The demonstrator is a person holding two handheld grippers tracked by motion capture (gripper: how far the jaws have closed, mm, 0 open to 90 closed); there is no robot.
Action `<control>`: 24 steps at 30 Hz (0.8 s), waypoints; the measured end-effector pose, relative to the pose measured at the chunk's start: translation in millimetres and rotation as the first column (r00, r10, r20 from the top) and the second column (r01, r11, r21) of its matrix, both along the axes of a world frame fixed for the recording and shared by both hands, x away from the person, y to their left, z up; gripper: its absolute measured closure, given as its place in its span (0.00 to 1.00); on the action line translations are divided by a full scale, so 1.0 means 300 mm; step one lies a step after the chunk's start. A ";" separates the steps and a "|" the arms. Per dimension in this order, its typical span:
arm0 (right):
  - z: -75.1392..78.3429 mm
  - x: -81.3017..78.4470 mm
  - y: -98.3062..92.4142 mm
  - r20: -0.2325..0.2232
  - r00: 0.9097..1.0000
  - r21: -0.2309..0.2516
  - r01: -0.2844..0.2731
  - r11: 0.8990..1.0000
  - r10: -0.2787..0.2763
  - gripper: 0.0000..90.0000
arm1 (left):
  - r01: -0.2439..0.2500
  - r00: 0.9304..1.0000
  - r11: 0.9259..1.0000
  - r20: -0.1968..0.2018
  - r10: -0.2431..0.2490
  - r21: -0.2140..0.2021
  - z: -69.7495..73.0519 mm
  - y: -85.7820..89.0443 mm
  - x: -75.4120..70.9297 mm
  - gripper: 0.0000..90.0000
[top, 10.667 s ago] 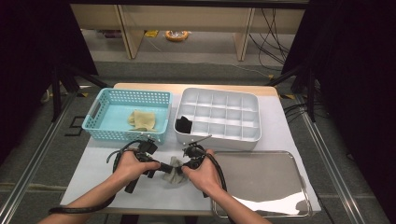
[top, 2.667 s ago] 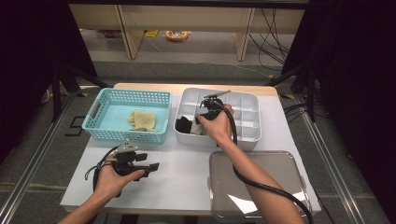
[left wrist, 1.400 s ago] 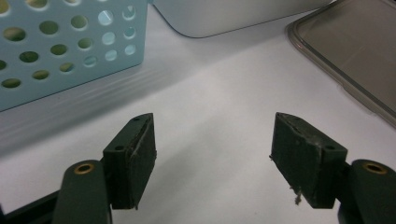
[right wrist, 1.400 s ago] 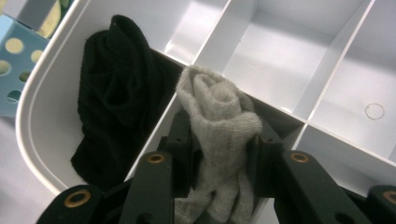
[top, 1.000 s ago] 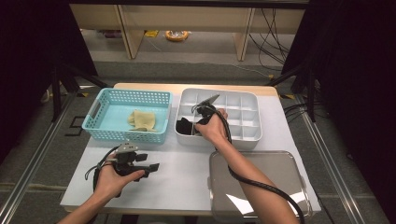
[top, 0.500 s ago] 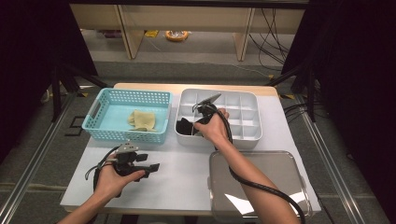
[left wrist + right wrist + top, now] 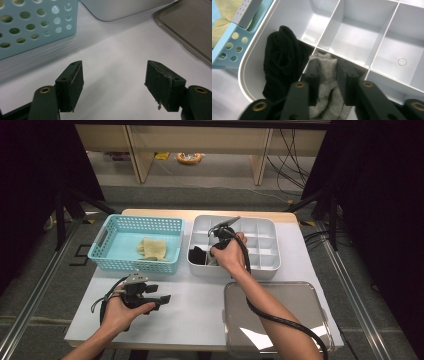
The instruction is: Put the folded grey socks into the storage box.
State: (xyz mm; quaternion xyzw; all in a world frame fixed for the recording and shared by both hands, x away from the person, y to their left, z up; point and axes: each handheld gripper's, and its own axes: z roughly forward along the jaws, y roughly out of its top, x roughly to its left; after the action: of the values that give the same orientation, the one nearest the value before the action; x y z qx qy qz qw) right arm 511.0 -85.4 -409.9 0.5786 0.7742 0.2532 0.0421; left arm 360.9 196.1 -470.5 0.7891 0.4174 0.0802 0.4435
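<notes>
- Right claw [image 7: 325, 82] reaches down into the white divided organizer [image 7: 260, 245]; its jaws have just been closing and now pinch a grey sock [image 7: 325, 72] in a front compartment.
- Black sock [image 7: 280, 67] lies bundled in the neighbouring compartment, at the organizer's corner.
- Left claw [image 7: 115, 87] rests released over the white surface [image 7: 195, 300], near the turquoise basket [image 7: 135, 262], nothing between its jaws.
- Clear lid [image 7: 277, 312] lies beside the organizer.

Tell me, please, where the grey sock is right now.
In the right gripper view, the grey sock lies in a front compartment of the white divided box, between the right gripper's jaws, beside the black sock.
</notes>
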 end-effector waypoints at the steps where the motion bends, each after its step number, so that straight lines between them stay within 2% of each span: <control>1: -0.005 0.004 -0.002 0.009 1.000 -0.011 -0.010 1.000 0.010 0.86 | 0.000 1.000 1.000 0.001 0.000 0.000 0.000 0.001 0.000 0.34; 3: -0.010 0.005 0.001 -0.003 1.000 -0.018 -0.004 1.000 0.004 0.90 | -0.009 1.000 1.000 0.004 0.009 0.001 0.000 0.001 0.000 0.34; 4: -0.022 0.010 -0.003 0.024 0.999 -0.023 -0.037 0.999 0.038 0.91 | -0.009 1.000 1.000 0.004 0.009 0.000 0.000 0.001 0.000 0.34; 5: -0.024 0.011 -0.004 0.015 0.999 -0.029 -0.034 0.999 0.034 0.92 | -0.009 1.000 1.000 0.004 0.009 0.001 0.000 0.002 0.000 0.34; 6: -0.021 0.005 0.002 -0.024 1.000 -0.014 -0.013 1.000 0.013 0.93 | -0.009 1.000 1.000 0.004 0.009 0.000 -0.001 0.002 0.000 0.34; 7: -0.031 0.012 -0.006 0.010 0.999 -0.033 -0.040 0.999 0.040 0.93 | -0.008 1.000 1.000 0.004 0.008 0.001 -0.001 0.002 0.000 0.34; 8: -0.035 0.011 -0.005 0.016 0.999 -0.038 -0.042 0.998 0.043 0.93 | -0.008 1.000 1.000 0.004 0.008 0.001 0.000 0.001 0.000 0.34; 10: -0.037 0.007 0.000 -0.017 1.000 -0.045 -0.025 0.999 0.024 0.94 | -0.008 1.000 1.000 0.005 0.008 0.001 0.000 0.002 0.000 0.34; 11: -0.044 0.011 -0.002 -0.006 1.000 -0.053 -0.030 0.998 0.030 0.94 | -0.008 1.000 1.000 0.006 0.008 0.001 0.001 0.002 0.000 0.34; 12: -0.042 0.008 0.001 -0.035 0.999 -0.047 -0.017 0.999 0.016 0.94 | -0.009 1.000 1.000 0.007 0.009 0.002 0.001 0.002 0.000 0.34; 16: -0.054 0.009 0.005 -0.035 0.999 -0.065 -0.033 0.997 0.031 0.94 | -0.004 1.000 1.000 0.007 0.004 0.000 0.002 0.004 0.001 0.34; 17: -0.059 0.011 0.006 -0.017 0.999 -0.089 -0.032 0.996 0.031 0.94 | -0.002 1.000 1.000 0.012 0.002 0.015 0.004 0.006 0.001 0.34; 18: -0.062 0.013 0.005 -0.018 0.999 -0.096 -0.033 0.995 0.031 0.93 | -0.009 1.000 1.000 0.012 0.009 -0.005 0.004 0.004 0.001 0.34; 22: -0.036 0.000 0.002 -0.007 1.000 -0.047 -0.008 0.999 0.008 0.86 | -0.014 1.000 1.000 0.012 0.014 -0.010 0.009 0.009 0.003 0.34; 24: -0.024 -0.009 -0.006 0.028 1.000 -0.034 -0.010 0.999 0.011 0.81 | -0.018 1.000 1.000 0.019 0.018 -0.008 0.012 0.013 0.005 0.34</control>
State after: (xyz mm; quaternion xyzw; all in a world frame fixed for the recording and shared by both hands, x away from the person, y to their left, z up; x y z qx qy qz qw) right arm 508.3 -87.3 -417.1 0.5703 0.7806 0.2483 0.0614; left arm 362.3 200.0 -466.9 0.7828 0.4207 0.0901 0.4496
